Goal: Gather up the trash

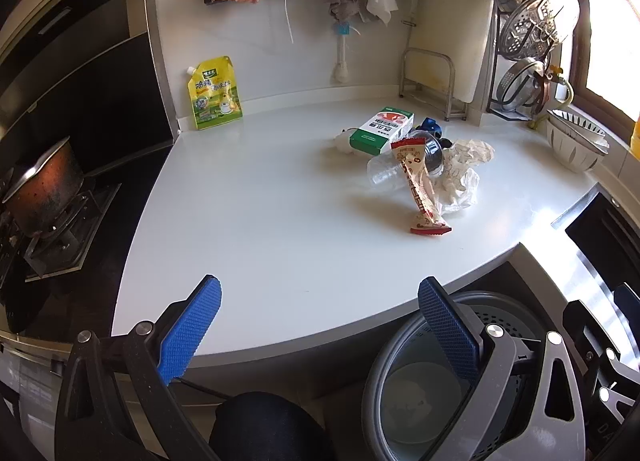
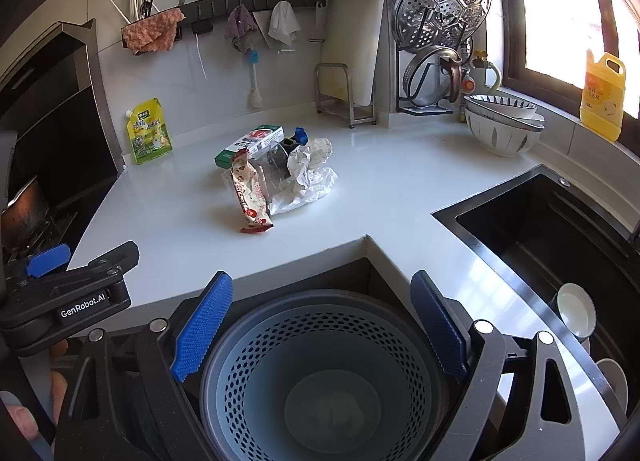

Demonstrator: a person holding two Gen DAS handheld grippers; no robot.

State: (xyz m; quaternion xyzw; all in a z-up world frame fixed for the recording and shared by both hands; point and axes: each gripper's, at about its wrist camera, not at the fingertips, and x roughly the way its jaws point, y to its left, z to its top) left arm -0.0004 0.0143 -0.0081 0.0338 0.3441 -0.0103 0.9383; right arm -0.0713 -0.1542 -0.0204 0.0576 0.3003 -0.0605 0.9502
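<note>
A pile of trash lies on the white counter (image 1: 260, 221): a red-and-cream snack wrapper (image 1: 420, 189) (image 2: 250, 193), a clear plastic cup (image 1: 384, 173), a green-and-white carton (image 1: 382, 129) (image 2: 250, 143), crumpled paper (image 1: 468, 153) (image 2: 310, 159), a clear plastic bag (image 2: 308, 189) and a blue cap (image 1: 430, 125) (image 2: 298, 135). My left gripper (image 1: 320, 325) is open and empty near the counter's front edge. My right gripper (image 2: 322, 321) is open and empty above a grey perforated bin (image 2: 320, 373), which also shows in the left wrist view (image 1: 432, 381).
A yellow-green pouch (image 1: 214, 93) leans on the back wall. A stove with a pot (image 1: 44, 189) is at the left. A black sink (image 2: 560, 241) holding dishes is at the right. Stacked bowls (image 2: 504, 125), a lid rack (image 2: 440, 21) and a yellow bottle (image 2: 602, 97) stand behind it.
</note>
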